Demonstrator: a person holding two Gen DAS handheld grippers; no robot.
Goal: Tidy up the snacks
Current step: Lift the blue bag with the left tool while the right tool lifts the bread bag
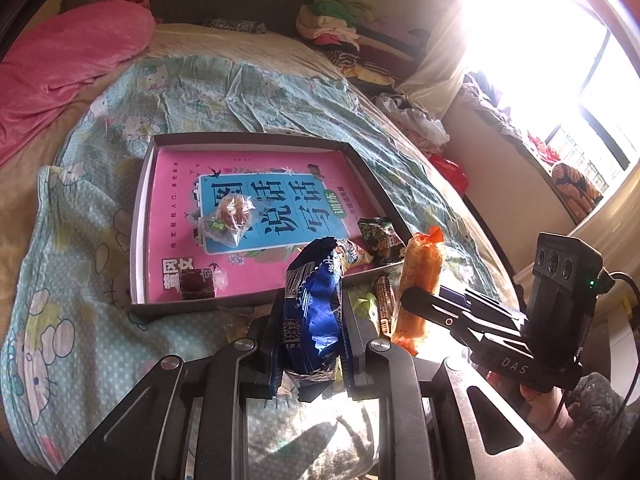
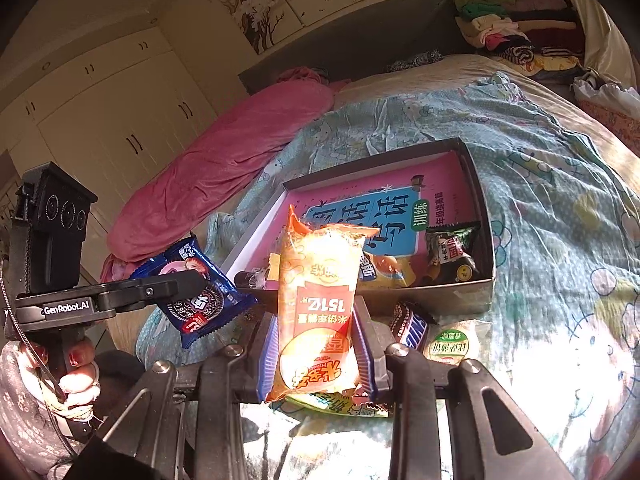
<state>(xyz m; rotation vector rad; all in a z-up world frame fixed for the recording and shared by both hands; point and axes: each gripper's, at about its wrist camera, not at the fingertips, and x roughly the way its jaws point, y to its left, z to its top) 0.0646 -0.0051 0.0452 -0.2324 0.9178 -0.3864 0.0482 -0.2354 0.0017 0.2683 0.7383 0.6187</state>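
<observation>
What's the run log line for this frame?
left gripper: shut on blue cookie packet | right gripper: shut on orange rice-cracker packet | both above bedspread | box: four snacks inside

Strong sun is let in through the window (image 1: 560,60), which is washed out to white. The bed (image 2: 540,184) is lit in bright patches (some glare). Edges are bent and darkened by the fisheye lens.
</observation>
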